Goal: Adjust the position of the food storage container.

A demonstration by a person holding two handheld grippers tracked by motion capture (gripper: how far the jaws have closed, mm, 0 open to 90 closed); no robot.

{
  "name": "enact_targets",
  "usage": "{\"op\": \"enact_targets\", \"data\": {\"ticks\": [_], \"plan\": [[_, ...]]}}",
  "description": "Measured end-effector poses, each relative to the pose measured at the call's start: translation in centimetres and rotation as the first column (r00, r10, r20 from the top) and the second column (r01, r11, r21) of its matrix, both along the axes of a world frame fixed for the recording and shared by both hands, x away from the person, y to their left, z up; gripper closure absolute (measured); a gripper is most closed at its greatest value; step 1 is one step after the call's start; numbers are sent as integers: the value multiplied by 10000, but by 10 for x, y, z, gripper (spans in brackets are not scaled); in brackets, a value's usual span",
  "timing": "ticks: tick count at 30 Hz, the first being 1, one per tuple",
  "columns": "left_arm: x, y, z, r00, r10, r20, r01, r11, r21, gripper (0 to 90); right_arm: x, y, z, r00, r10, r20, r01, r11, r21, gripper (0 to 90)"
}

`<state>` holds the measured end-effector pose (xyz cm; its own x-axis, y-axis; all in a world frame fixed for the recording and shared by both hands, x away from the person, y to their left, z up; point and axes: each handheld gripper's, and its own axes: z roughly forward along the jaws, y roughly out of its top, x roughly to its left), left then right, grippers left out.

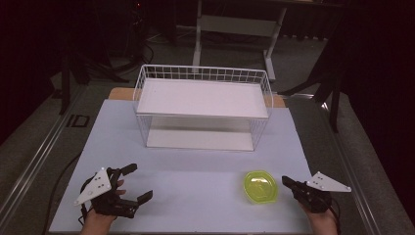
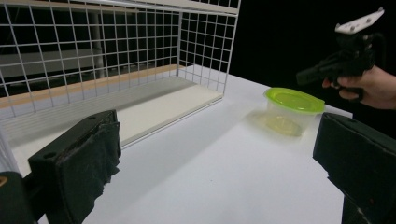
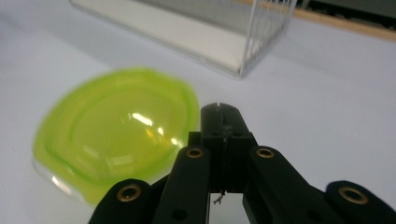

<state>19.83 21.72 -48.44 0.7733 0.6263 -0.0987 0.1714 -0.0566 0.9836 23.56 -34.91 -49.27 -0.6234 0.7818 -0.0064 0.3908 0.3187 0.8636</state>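
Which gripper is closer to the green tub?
Right. The right gripper sits shut just beside the green tub, not touching. The left gripper waits open, far across the table.

— What can't you make out here?

— In the right gripper view the green container (image 3: 116, 135) is blurred, and the right hand-held gripper (image 3: 219, 112) covers its right rim, so contact there is unclear.

— Anything cut off?

— The wire rack (image 3: 224, 37) runs off the top edge of that frame. In the left gripper view the left hand-held gripper (image 2: 219, 158) loses both jaws at the bottom edge.

— And the high view?

— Both forearms end at the bottom; the room behind the tabletop (image 1: 195, 166) is too dark to read.
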Motion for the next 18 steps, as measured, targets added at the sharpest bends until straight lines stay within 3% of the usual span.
{"op": "enact_targets", "data": {"ticks": [7,11,18], "plan": [[0,-1,1,10000,-38,31,38,10000,43,18,-8,-4,-23,9961,189,-857,-214,9994,-285,900],[0,-2,0,10000,-61,34,61,9999,80,18,-9,-4,-31,9884,360,-1474,-373,9993,-62,900],[0,-4,0,9999,-159,37,158,9997,176,18,-8,9,-32,9769,1110,-1825,-1153,9932,-132,900]]}}
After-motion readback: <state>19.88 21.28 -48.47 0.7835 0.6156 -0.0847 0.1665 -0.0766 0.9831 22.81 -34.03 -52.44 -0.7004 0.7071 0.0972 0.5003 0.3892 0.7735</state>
